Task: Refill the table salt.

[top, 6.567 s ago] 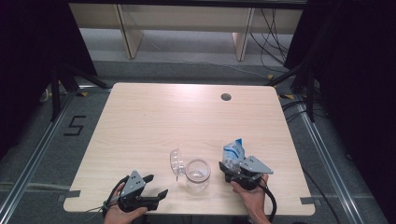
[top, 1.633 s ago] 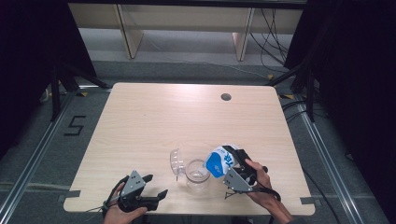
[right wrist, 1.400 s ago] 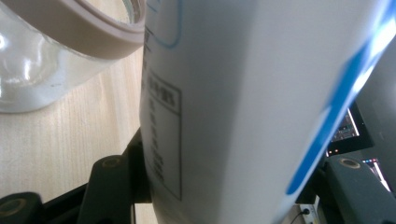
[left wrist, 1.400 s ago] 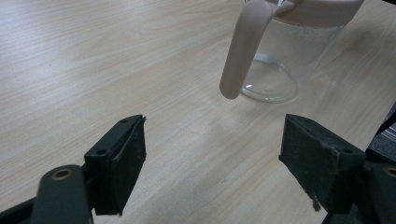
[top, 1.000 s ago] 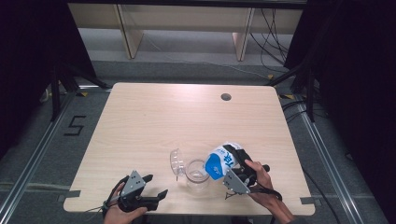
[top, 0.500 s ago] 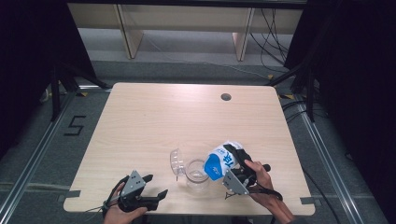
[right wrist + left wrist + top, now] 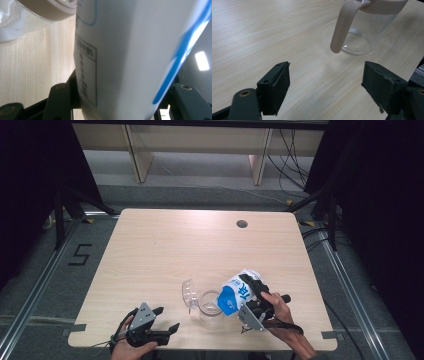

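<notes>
One right gripper [image 7: 248, 296] tilts carton [image 7: 236, 291] over jug [image 7: 210, 305] — wrist rolled inward.

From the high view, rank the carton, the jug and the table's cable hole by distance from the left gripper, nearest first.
1. Jug: just right of the left gripper, near the front edge.
2. Carton: farther right, tilted over the jug, in the right gripper.
3. Cable hole: far back right.

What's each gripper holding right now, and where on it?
Right gripper clamps the milk carton around its body, tilted over the jug. Left gripper holds nothing.
</notes>
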### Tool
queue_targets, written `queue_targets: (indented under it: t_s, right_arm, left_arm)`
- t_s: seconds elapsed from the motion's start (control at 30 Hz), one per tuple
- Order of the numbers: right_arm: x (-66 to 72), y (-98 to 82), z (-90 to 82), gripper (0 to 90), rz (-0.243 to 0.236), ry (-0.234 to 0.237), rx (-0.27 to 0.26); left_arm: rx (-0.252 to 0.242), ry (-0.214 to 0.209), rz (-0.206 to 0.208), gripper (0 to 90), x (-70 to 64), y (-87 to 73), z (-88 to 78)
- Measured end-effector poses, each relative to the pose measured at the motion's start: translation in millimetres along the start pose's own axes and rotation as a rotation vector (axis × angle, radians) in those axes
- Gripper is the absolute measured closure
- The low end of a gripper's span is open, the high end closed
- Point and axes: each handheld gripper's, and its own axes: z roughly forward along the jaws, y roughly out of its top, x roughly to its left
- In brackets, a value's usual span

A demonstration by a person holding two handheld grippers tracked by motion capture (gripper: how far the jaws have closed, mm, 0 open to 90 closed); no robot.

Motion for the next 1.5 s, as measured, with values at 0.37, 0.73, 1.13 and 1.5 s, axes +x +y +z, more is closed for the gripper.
queue_targets:
  t_s: [0.37,0.73,1.13,1.5]
  right_arm:
    - [-0.1,2.0,0.8,43.9,-0.040,-0.026,-0.017]
    - [-3.9,4.2,-2.7,44.2,-0.168,-0.045,0.046]
    - [-2.1,3.9,-2.0,44.6,-0.177,-0.054,0.066]
    - [-1.5,3.9,-0.7,45.0,-0.221,-0.061,0.061]
  left_arm:
    - [0.000,0.006,-0.003,21.6,0.1,0.1,-0.7]
    - [0.000,0.005,-0.001,21.6,-0.1,0.2,-0.7]
    - [-0.002,0.000,-0.001,21.6,0.1,0.3,0.0]
    - [-0.002,0.000,-0.001,21.6,0.1,0.2,0.0]
